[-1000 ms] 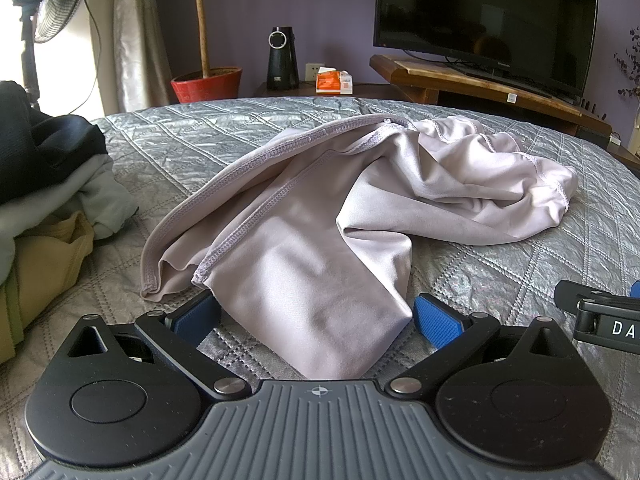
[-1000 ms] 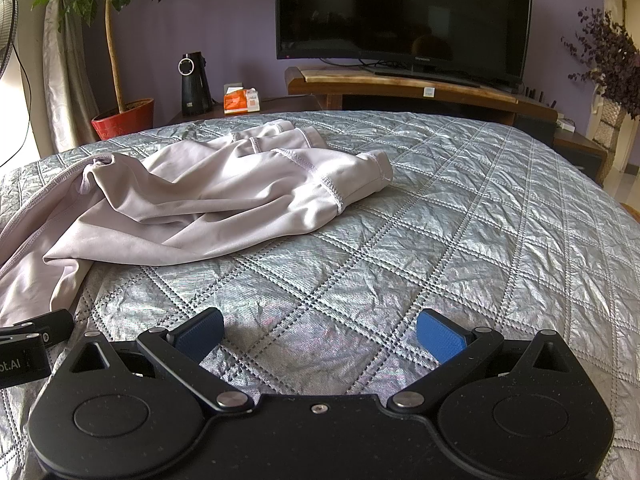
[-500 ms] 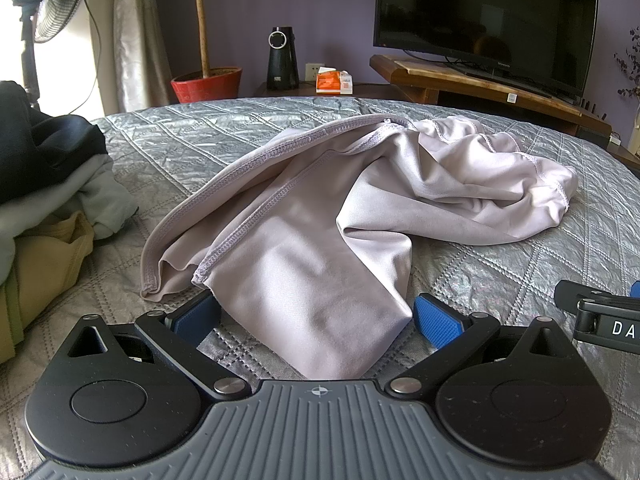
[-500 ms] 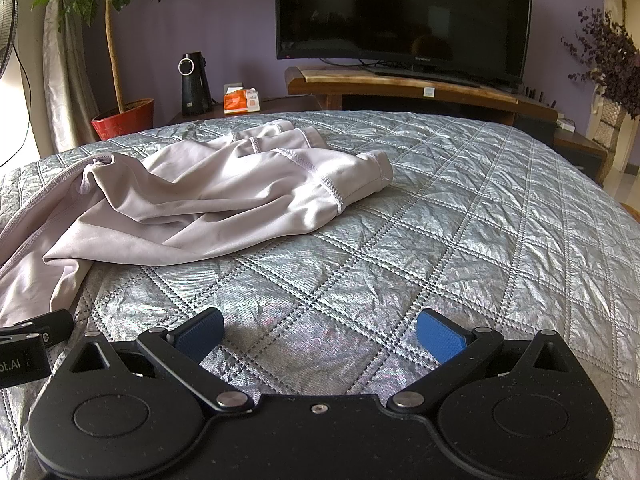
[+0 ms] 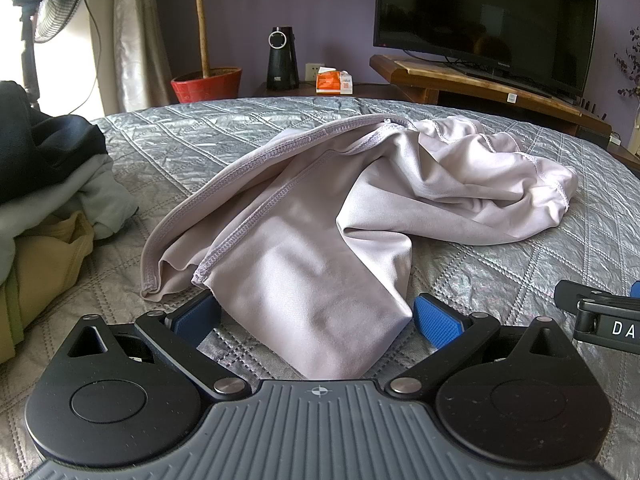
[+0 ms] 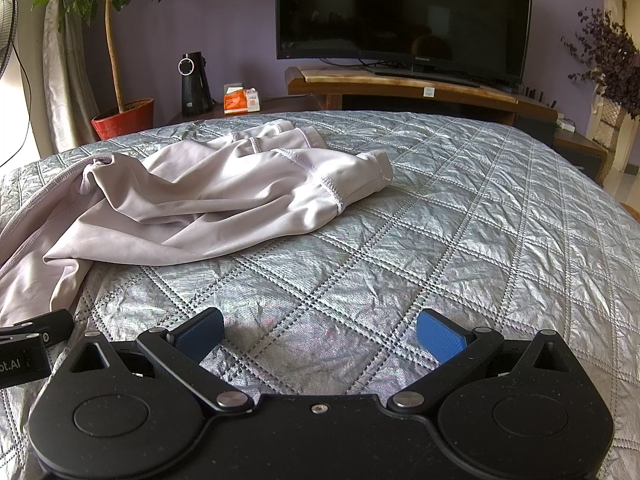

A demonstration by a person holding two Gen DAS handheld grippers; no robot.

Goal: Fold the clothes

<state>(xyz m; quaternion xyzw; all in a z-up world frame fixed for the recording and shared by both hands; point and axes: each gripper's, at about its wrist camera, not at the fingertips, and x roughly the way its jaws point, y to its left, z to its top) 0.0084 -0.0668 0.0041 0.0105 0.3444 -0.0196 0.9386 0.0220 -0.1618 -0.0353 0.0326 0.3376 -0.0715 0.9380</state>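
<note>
Nothing has moved: the left claw (image 5: 316, 316) stays wide open with the crumpled pale lilac garment (image 5: 320, 216) lying between its blue fingers, and the right claw (image 6: 320, 330) stays wide open over bare quilt (image 6: 460, 216).

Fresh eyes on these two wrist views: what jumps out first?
The crumpled pale lilac garment sprawled on the silver quilted bedspread, its near end lying between the open left gripper pads. The right gripper is open over bare quilt. A pile of clothes sits at far left.
</note>
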